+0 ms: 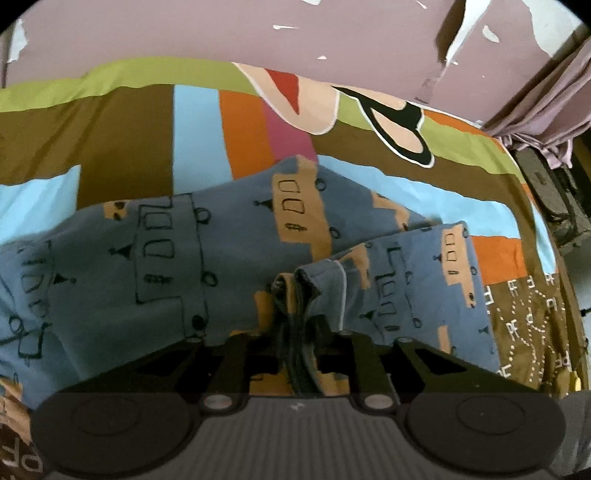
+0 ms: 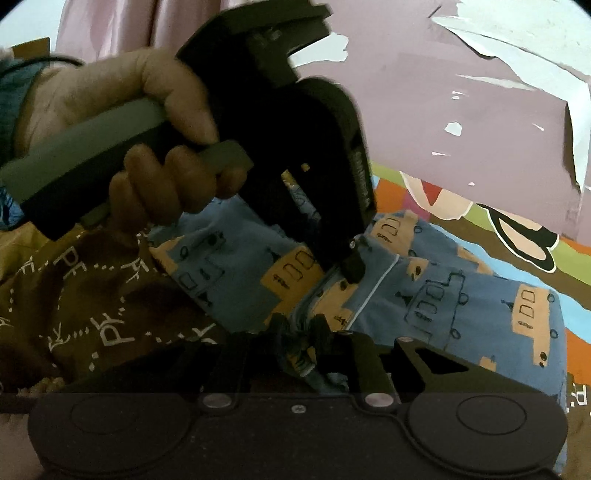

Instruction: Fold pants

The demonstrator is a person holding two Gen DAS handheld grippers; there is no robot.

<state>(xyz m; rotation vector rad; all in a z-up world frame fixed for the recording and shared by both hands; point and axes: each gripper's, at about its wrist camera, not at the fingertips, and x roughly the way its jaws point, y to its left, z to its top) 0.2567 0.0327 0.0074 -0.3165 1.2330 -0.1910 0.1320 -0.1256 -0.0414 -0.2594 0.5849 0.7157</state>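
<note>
Pants: blue fabric printed with tan blocks and black line drawings; lay spread on the bed from 9 o'clock to 3 o'clock of the left wrist view, part folded over itself at 3 o'clock.

Left gripper: at 6 o'clock of its own view; jaws stood narrowly apart with a bunched, dark-seamed edge of the pants between them, pads pressing the cloth.

Right gripper: at 6 o'clock of its own view; jaws narrowly apart, pinching a gathered fold of the pants.

Hand: seen at 10 o'clock of the right wrist view, wrapped round the grey handle of the left gripper, whose black fingertip touched the pants near the centre.

Bedsheet: striped in green, brown, light blue, orange and pink, with a cartoon figure at 1 o'clock; lay under the pants.

Brown cloth: white dotted lines and letters; at 8 o'clock of the right wrist view, just beside the pants.

Wall: mauve, paint peeling in white patches; at 12 o'clock.
</note>
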